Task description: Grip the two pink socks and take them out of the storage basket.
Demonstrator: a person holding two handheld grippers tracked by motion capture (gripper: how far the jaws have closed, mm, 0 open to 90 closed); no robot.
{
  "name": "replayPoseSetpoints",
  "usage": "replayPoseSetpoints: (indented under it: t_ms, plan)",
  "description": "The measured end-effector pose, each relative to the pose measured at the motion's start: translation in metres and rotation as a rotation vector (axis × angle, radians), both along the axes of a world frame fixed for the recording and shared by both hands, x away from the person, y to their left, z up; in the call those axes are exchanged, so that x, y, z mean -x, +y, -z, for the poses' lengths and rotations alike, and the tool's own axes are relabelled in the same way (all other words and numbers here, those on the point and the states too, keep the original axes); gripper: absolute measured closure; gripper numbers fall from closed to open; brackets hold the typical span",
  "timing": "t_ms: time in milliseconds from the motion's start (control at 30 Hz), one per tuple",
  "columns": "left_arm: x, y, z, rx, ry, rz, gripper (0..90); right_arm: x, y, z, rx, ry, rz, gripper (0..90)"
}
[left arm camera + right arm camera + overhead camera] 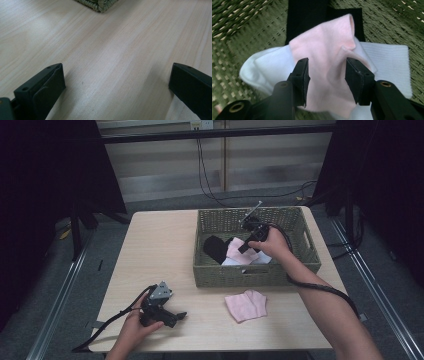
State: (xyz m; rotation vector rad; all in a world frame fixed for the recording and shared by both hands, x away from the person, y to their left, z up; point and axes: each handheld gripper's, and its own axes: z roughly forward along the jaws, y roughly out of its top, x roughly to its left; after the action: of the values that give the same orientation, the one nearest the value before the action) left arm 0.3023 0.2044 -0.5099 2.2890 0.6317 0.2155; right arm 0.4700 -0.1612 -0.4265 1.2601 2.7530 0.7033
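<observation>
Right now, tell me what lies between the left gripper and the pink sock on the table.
Bare tabletop, by the high view: nothing sits between the left gripper and the pink sock.

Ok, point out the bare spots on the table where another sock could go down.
Free: the table's whole left half, between the woven basket and the left edge; also the front strip between the left gripper and the pink sock on the table. Crowded: the basket's middle, where the right gripper straddles piled socks.
</observation>
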Motion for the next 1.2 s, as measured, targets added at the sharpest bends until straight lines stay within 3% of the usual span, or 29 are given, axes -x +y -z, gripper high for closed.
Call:
replayPoseSetpoints:
  t_ms: [133, 200, 300, 500, 1200]
  plan:
    - [0.0, 0.0, 0.0, -0.005, -0.008, 0.004, 0.0, -0.006, 0.003, 0.007, 0.019, 0.014, 0.011, 63.2]
    - [0.0, 0.0, 0.0, -0.006, -0.007, 0.004, 0.0, -0.007, 0.003, 0.009, 0.043, 0.017, 0.012, 75.3]
    - [0.0, 0.0, 0.0, -0.005, -0.006, 0.004, 0.0, -0.008, -0.001, 0.009, 0.028, 0.044, 0.019, 86.1]
    - [0.0, 0.0, 0.0, -0.006, -0.009, 0.004, 0.0, -0.003, -0.01, -0.006, -0.012, 0.049, 0.001, 87.2]
    - [0.0, 0.0, -0.001, -0.008, -0.007, 0.005, 0.0, 0.025, -0.033, -0.089, -0.037, 0.046, -0.086, 87.3]
